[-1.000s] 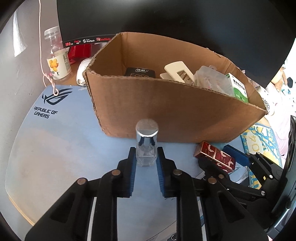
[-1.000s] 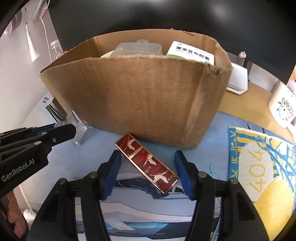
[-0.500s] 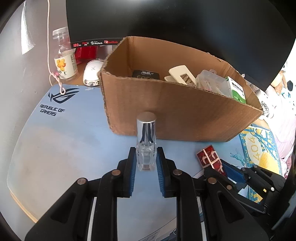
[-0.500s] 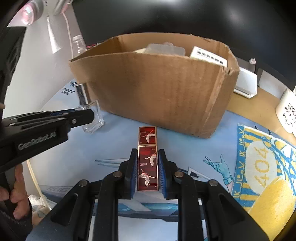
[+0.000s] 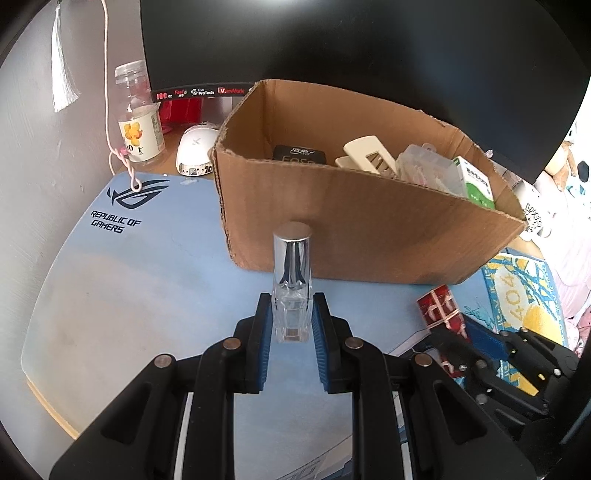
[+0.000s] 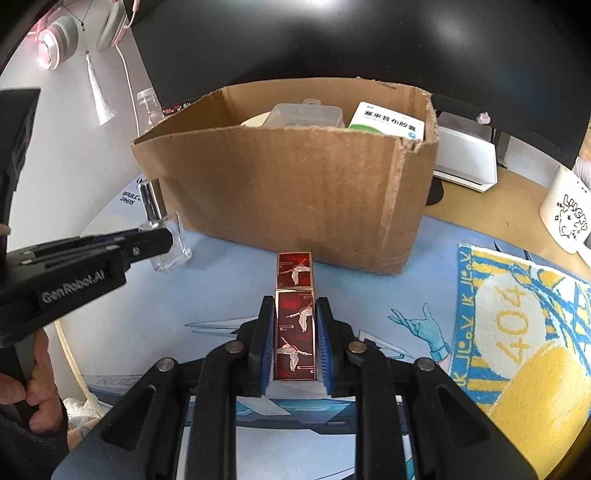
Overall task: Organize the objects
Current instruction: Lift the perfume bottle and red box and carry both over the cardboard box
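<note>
- Blue desk mat covers the table, cardboard box centre frame.
- left gripper jaws clamp a clear perfume bottle.
- right gripper jaws clamp a red crane-print case.

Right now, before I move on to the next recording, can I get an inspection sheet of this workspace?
Surface: blue desk mat printed with a gaming logo, on a wooden desk.
Job's things: clear glass bottle with silver cap; red crane-patterned case; open cardboard box already holding a black box, beige clip, clear plastic case and green-white carton.
Clutter: flower-label bottle, white mouse, white mug, yellow-blue towel.
Grippers: left tool shut on the bottle; right tool shut on the case.
Cables: pink cord hanging at the wall.
Surroundings: dark monitor behind the box; headphones on the wall.
</note>
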A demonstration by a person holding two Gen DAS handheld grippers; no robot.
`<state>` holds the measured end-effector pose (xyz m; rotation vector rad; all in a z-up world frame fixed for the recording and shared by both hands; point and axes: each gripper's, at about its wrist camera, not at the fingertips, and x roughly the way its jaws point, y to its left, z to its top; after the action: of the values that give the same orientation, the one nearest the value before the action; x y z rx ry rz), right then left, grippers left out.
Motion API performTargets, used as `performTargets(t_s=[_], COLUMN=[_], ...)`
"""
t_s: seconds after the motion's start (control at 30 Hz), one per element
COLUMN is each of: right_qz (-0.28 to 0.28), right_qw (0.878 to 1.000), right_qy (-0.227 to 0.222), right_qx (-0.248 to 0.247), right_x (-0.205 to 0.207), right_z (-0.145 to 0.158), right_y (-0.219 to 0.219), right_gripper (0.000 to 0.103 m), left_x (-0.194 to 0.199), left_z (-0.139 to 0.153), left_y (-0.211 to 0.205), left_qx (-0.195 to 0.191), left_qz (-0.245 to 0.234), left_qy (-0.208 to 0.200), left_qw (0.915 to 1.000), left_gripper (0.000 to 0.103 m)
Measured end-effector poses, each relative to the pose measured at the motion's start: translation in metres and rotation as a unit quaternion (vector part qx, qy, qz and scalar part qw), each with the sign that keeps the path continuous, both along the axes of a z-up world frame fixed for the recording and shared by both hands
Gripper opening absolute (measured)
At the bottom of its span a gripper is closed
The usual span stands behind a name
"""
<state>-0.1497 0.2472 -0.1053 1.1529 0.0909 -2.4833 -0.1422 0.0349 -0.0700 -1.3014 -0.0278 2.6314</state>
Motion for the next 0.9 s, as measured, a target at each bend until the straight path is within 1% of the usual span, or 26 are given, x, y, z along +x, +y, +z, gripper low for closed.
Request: performTargets(t_s=[0.07,0.1,0.17,0.2,0.6,0.9], right_qz=[-0.001,-0.001,0.000,0.001,0.008,0.001], right_qw=[1.000,1.000,1.000,1.000,0.998,0.996], right_qy=[0.004,0.006,0.012,0.014,0.040,0.049], right_qx=[-0.006,-0.009,-0.015,-0.017,-0.048,-0.071], right_x=[0.002,-0.002,0.000,0.003,0.012,0.015], right_z=[0.003,0.004,0.006,0.008,0.026,0.036], right_y=[0.003,-0.005,-0.004,0.002,0.007,0.015], right_gripper=[0.023,0.023,0.023,0.023,0.023,0.023], left_x=[0.001,0.002,0.005,0.006,0.029,0.040], left_z=[0.002,0.004,0.008,0.010,0.034,0.042], left_y=[-0.002,-0.004,-0.007,-0.007,-0.012,-0.023], left_qx=[0.003,0.005,0.007,0.006,-0.014,0.000], left_qz=[0.004,0.006,0.012,0.014,0.034,0.042], left_qy=[0.005,0.008,0.017,0.020,0.082,0.097], left_qw=[1.0000,0.9999,0.9998,0.9997,0.9959,0.9945], left_gripper=[0.020,0.020,0.020,0.020,0.020,0.020])
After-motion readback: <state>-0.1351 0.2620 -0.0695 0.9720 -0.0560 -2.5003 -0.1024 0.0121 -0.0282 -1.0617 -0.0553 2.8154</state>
